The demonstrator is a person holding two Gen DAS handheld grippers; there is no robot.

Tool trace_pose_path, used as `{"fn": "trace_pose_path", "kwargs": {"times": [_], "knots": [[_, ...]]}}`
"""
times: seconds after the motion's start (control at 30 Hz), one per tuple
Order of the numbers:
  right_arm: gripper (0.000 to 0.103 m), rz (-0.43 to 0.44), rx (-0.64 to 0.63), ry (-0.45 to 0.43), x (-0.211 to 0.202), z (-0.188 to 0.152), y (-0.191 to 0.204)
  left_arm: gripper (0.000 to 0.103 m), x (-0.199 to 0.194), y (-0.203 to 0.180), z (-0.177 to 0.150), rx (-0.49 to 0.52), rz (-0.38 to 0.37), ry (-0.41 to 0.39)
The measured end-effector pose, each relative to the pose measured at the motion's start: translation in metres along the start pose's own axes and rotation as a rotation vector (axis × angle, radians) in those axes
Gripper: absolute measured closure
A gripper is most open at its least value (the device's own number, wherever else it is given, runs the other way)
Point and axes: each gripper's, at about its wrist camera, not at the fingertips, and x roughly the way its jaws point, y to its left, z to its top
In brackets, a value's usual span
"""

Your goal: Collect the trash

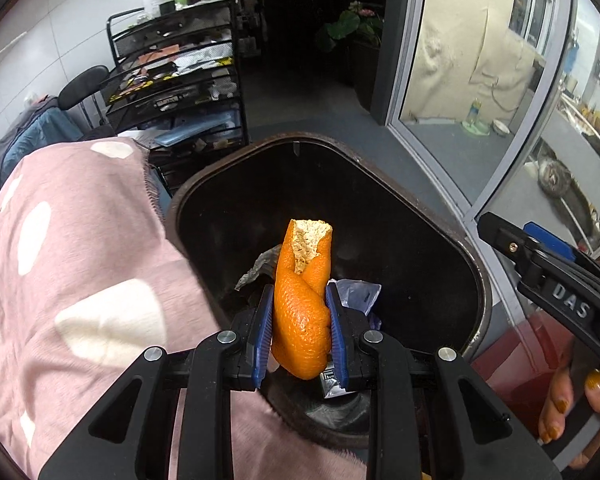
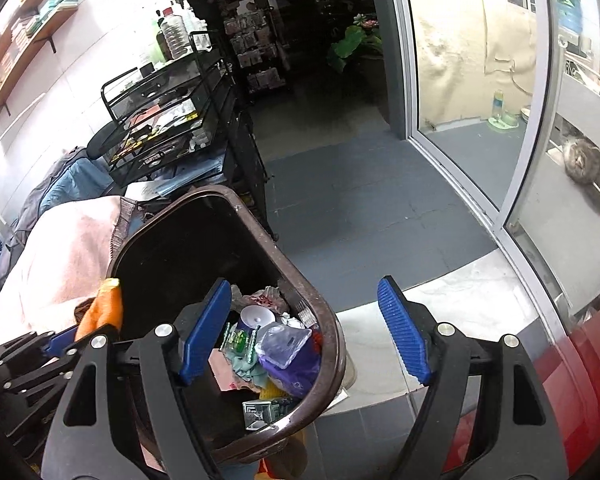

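1. Left wrist view: my left hand-held gripper (image 1: 300,334) is clenched on the orange peel (image 1: 302,300), blue pads (image 1: 263,326) pressing it from both sides. The peel stands up between the jaws, pith showing at the tip.
2. The peel sits over the open mouth of the bin (image 1: 474,276), inside the rim line. I read that as staged for a drop: let go here and it should fall in, not onto the pink cloth (image 1: 80,280) beside the bin.
3. The grip is low on the peel, probably to keep the curled strip from slipping.
4. The right hand-held gripper (image 1: 556,276) shows at the right edge, off past the rim, with fingers (image 1: 560,404) on its handle. It is clear of the drop path.
5. Right wrist view: my right hand-held gripper (image 2: 304,330) is released, jaws wide, nothing between them. One pad is over the bin (image 2: 332,328), the other over the floor (image 2: 360,216).
6. The bin already holds wrappers and a clear bag (image 2: 286,344) low at the near end.
7. The peel (image 2: 104,308) and left hand-held gripper (image 2: 60,340) show at the bin's left rim.
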Motion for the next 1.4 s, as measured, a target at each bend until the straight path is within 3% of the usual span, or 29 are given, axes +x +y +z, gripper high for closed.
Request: {"fn": "trace_pose_path", "kwargs": {"times": [0.07, 0.13, 0.2, 0.3, 0.47, 0.7, 0.87, 1.07, 1.4], "knots": [[0.027, -0.001, 0.001, -0.001, 0.000, 0.001, -0.003, 0.075, 0.004, -0.002, 0.001, 0.004, -0.002, 0.013], [0.027, -0.004, 0.006, -0.006, -0.002, 0.001, -0.006, 0.066, 0.008, -0.002, 0.002, 0.004, -0.006, 0.028], [0.023, -0.007, 0.013, -0.013, -0.002, 0.000, -0.007, 0.034, 0.007, 0.000, 0.002, 0.007, 0.001, 0.016], [0.022, -0.010, 0.020, -0.016, -0.003, -0.001, -0.009, 0.016, 0.000, 0.000, 0.003, 0.005, -0.014, -0.032], [0.019, -0.015, 0.018, -0.030, -0.005, 0.000, -0.007, 0.014, -0.010, 0.003, 0.001, -0.013, -0.009, -0.070], [0.015, -0.005, -0.015, -0.075, -0.013, -0.005, 0.002, 0.011, -0.064, 0.016, -0.017, -0.014, 0.049, -0.216], [0.010, 0.047, -0.092, -0.145, -0.031, -0.016, 0.027, 0.009, -0.100, 0.034, -0.042, -0.047, 0.117, -0.307], [0.007, 0.124, -0.218, -0.212, -0.054, -0.036, 0.065, 0.006, -0.133, 0.059, -0.073, -0.112, 0.196, -0.362], [0.006, 0.240, -0.323, -0.267, -0.091, -0.069, 0.126, 0.006, -0.169, 0.100, -0.126, -0.237, 0.331, -0.398]]}}
